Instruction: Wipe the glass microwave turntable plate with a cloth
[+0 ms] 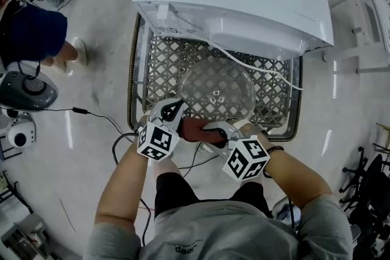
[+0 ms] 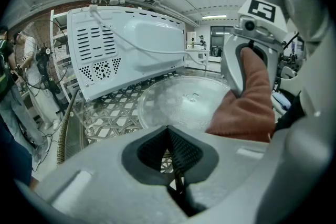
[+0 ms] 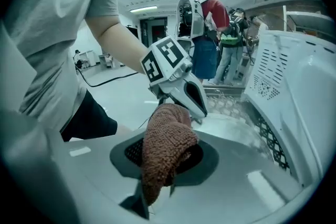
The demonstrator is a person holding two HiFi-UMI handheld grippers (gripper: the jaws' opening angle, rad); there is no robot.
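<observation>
Right gripper (image 1: 210, 130) pinching cloth (image 1: 194, 129) — cloth stretches leftward toward left gripper (image 2: 172, 150), jaws together; glass plate (image 1: 216, 91) flat

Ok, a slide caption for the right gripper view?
Right gripper clamps the brown cloth, left gripper just beyond, microwave at right.

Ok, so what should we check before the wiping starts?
1. Cloth gripped: ok. The right gripper is shut on the brown cloth.
2. Plate ready: ok. The glass plate lies flat on the lattice table with nothing on it.
3. Cloth on the glass: cannot tell. It sits at the plate's near rim, but contact is not clear.
4. Plate held steady: not ok. The left gripper is shut with nothing in it, beside the plate.
5. Cord out of the way: cannot tell. The white cord runs close by the plate's far rim.
</observation>
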